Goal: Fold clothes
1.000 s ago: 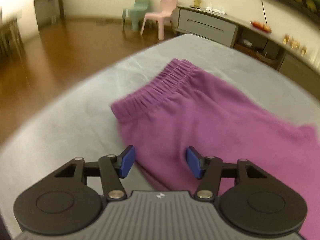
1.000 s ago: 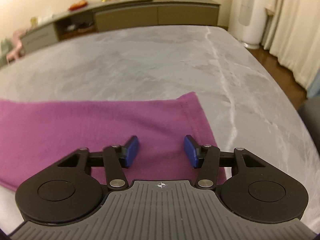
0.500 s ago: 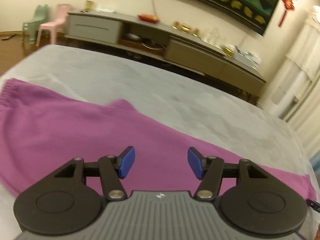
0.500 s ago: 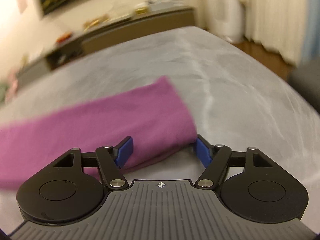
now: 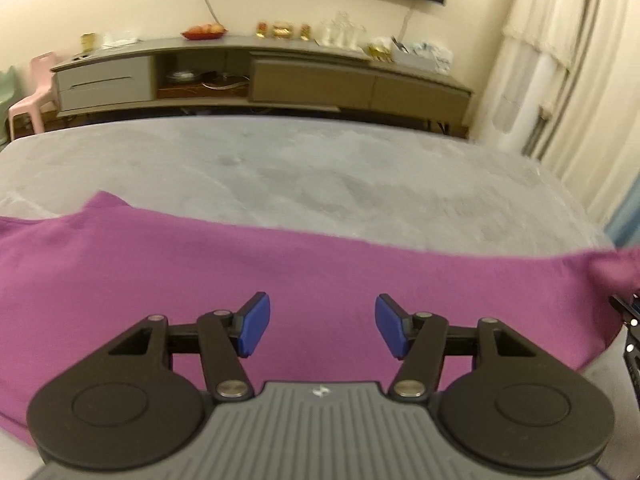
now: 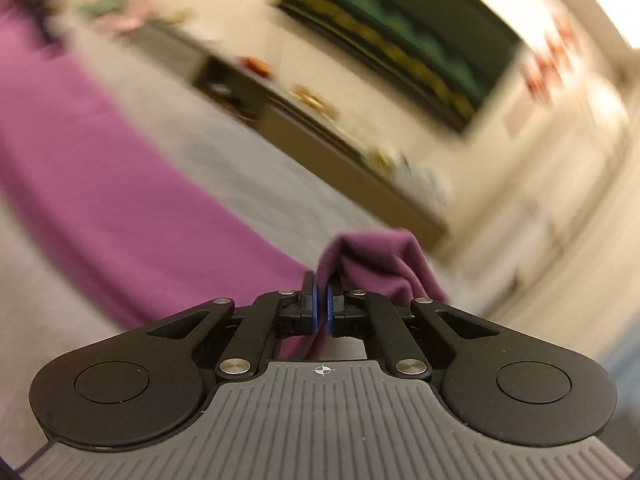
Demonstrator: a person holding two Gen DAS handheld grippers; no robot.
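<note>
**laundry_newb:** Where are you at with the purple trousers [image 5: 280, 280] right now?

**foldbot_fan:** They're stretched long across the grey bed [image 5: 320, 176], lying flat for most of their length. Your right gripper [image 6: 321, 312] has its blue pads pinched tight on the leg end, and you can see that bit of cloth bunched up and standing off the surface just past the fingertips. The right view is tilted and blurry, so I'd guess you're mid-swing with it. Your left gripper [image 5: 322, 326] hangs over the middle of the trousers with its jaws spread wide, nothing between them.

**laundry_newb:** So which step is that?

**foldbot_fan:** Looks to me like the lengthwise fold: leg end in hand, headed over toward the other end of the garment. How many folds are already in there, I can't tell from this.

**laundry_newb:** What does the next bit need?

**foldbot_fan:** If that's right, you carry the pinched end low and level across so the cloth doubles over itself instead of dragging the whole thing along. Your left could press down around the middle to pin the crease line. Soft fleecy stuff like this slides on a smooth cover, so keep the pull gentle, and line the edges up before you let go.
</note>
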